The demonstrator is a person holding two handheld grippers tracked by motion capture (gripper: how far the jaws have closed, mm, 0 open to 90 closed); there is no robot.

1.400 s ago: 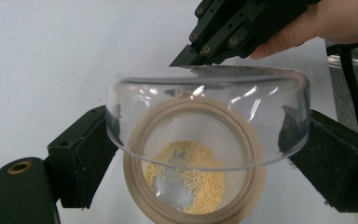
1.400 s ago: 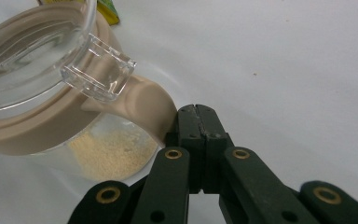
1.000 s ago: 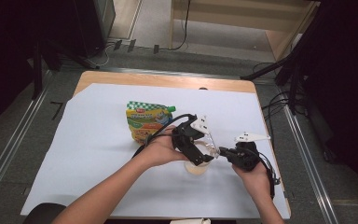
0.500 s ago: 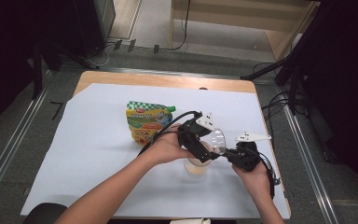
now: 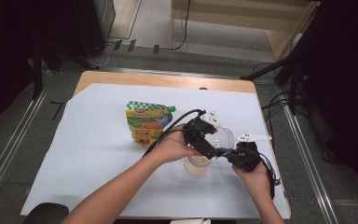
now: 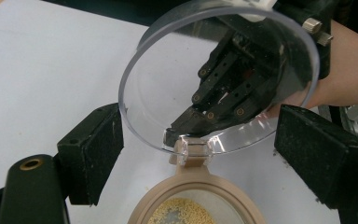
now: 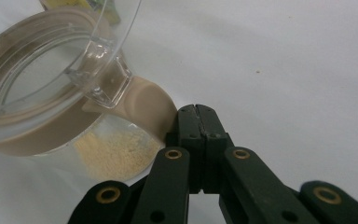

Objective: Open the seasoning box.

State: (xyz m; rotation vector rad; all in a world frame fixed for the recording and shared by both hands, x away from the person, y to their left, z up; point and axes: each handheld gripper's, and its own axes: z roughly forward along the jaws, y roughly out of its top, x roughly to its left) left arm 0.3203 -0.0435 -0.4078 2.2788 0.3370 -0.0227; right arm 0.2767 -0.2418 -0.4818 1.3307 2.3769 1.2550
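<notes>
— Jar sits low on the white sheet, clear lid flipped up. Obstacles?
— Pouch behind. Left gripper wide around the hinge; right gripper closed beside it.

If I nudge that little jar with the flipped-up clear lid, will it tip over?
Probably slides rather than tips: the jar looks squat and sits flat on the white sheet. The raised lid may wobble on its hinge. Holding few grains, it is likely light.
</notes>
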